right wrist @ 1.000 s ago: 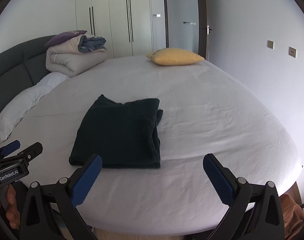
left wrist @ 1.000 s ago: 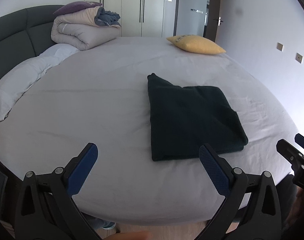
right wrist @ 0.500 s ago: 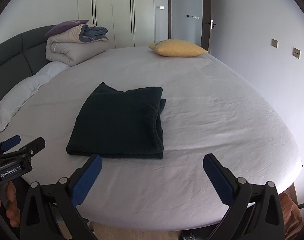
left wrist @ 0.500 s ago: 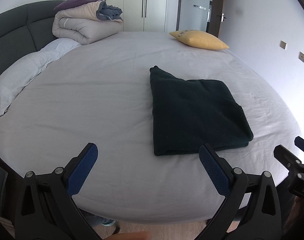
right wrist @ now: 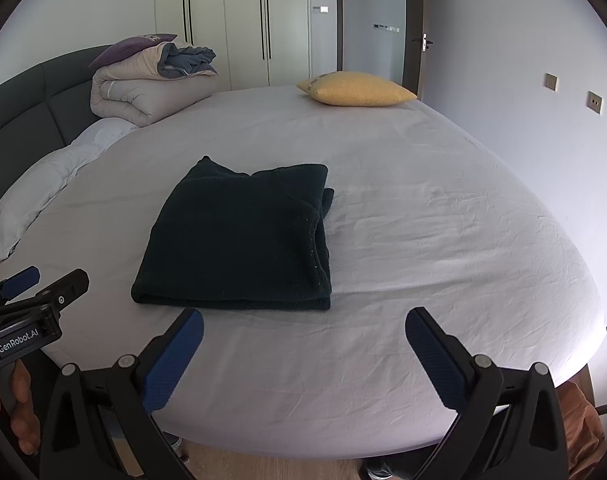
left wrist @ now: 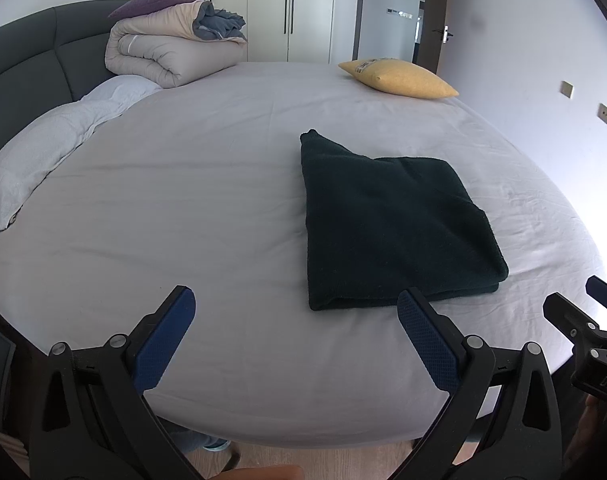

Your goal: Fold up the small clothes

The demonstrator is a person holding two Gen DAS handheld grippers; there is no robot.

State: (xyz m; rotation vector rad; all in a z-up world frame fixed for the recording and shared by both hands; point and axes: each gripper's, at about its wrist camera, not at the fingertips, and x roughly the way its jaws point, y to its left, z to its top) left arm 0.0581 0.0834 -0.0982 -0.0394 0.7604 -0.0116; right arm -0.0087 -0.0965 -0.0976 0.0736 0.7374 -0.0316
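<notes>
A dark green garment (left wrist: 395,220) (right wrist: 243,240) lies folded into a flat rectangle on the grey bed sheet (left wrist: 183,200) (right wrist: 423,240). My left gripper (left wrist: 295,312) hovers open over the near edge of the bed, its right finger just short of the garment's near edge. My right gripper (right wrist: 303,332) is open too, just in front of the garment's near right corner. Nothing is between either pair of fingers. Each gripper shows at the edge of the other's view, held by a hand (right wrist: 19,412).
A yellow pillow (left wrist: 399,78) (right wrist: 355,88) lies at the far side of the bed. A rolled duvet stack (left wrist: 171,52) (right wrist: 151,88) and a white pillow (left wrist: 51,148) sit by the dark headboard at left. Wardrobe and open door stand behind; wooden floor lies below.
Both views have tilted slightly, so the garment sits lower and closer in each. The garment itself has not moved and both grippers stay open.
</notes>
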